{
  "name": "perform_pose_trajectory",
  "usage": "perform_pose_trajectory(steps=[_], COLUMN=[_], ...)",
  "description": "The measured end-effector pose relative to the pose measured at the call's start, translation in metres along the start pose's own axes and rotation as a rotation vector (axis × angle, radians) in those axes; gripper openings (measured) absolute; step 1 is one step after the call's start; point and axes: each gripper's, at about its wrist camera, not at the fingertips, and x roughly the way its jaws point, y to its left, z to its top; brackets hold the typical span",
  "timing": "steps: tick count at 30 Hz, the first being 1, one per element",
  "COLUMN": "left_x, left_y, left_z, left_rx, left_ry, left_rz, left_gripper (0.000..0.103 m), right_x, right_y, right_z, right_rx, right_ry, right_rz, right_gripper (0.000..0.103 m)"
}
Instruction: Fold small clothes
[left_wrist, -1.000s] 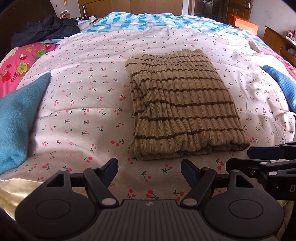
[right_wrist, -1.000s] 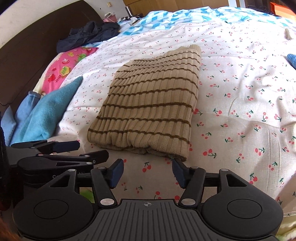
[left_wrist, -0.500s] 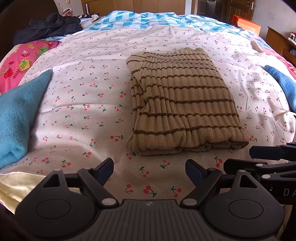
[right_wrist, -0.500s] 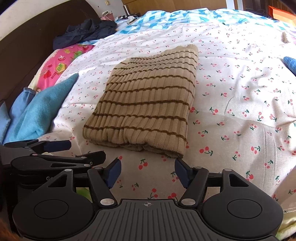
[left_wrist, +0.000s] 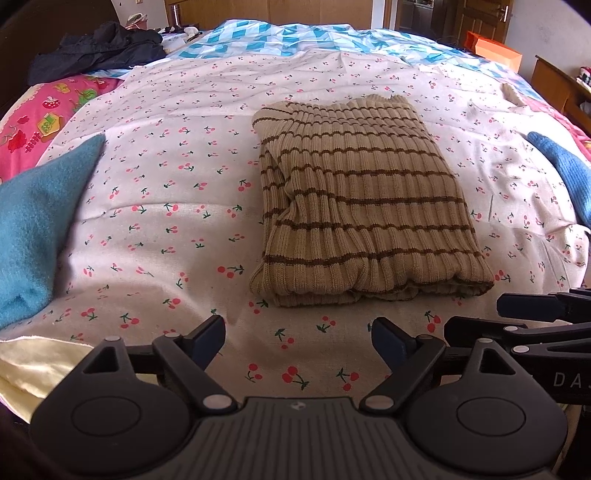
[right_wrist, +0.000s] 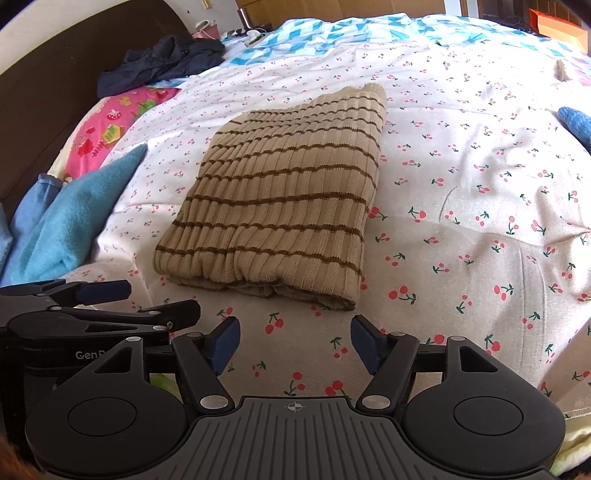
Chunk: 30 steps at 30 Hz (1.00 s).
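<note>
Item 1. Ribbed tan sweater with thin brown stripes: folded into a compact rectangle, lying flat near the middle of the cherry-print sheet, its doubled edge towards the near side. The layers look squared and stacked, so the folding of this piece appears finished or very close to it

Item 2. Left gripper: jaws spread wide, nothing between them, hanging over bare sheet just near of the sweater's near edge and not touching it. Probably held back to leave the fold undisturbed

Item 3. Right gripper: jaws likewise wide apart and empty, over bare sheet near of the sweater's near right corner, clear of the fabric. In each wrist view the other tool shows just beside it, so the two sit close together at the near edge of the bed

Item 4. Teal cloth: bunched at the near left, apart from the sweater; possibly another piece awaiting folding

Item 5. Blue knit item: at the right edge of the sheet, only partly in view

Item 6. Dark garment: heaped at the far left beside a pink print pillow

Item 7. Blue-and-white patterned cover: across the far end of the bed
</note>
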Motion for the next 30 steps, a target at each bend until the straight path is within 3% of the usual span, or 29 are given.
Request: perform_pose_trajectory(steps=[13,30], left_x=[-0.0052,-0.0044], left_y=[-0.0019,-0.0044], left_z=[-0.0012,-0.0019], left_rx=[0.009,0.023], left_ry=[-0.029,-0.026], left_rz=[-0.001,-0.009], left_gripper=[0.092,0.092], right_x=[0.0019,0.0016], right_y=[0.0003,0.0008], right_z=[-0.0001,0.0004], right_rx=[-0.035,-0.046], right_ry=[-0.031,-0.039], right_rz=[-0.098,-0.124], right_gripper=[0.067,0.067])
